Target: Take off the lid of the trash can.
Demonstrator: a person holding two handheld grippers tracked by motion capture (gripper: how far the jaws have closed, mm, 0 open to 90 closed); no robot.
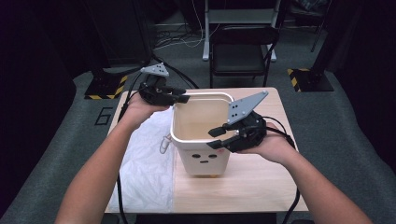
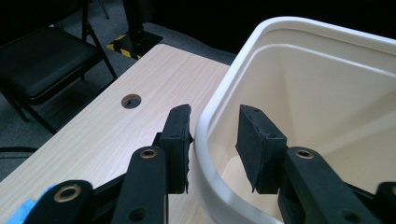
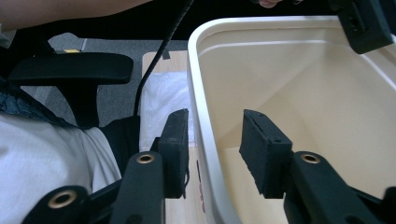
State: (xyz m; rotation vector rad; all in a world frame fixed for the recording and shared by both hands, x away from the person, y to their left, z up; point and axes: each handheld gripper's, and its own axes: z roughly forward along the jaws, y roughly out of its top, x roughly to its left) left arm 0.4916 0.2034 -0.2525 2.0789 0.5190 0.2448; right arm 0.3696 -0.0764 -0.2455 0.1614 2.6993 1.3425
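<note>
Left tool (image 1: 183, 95) and right tool (image 1: 215, 138) each straddle the bin (image 1: 201, 161) rim, jaws apart, unclamped. Bin stands centre frame on the table (image 1: 252, 182): judged light, stiff plastic, slick-walled (rim offers best purchase). Markings: printed face on front; no legible writing.

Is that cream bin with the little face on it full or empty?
Empty, as far as shown. The bin stands upright on the table, and all three views look into bare cream walls; its very bottom is partly hidden.
</note>
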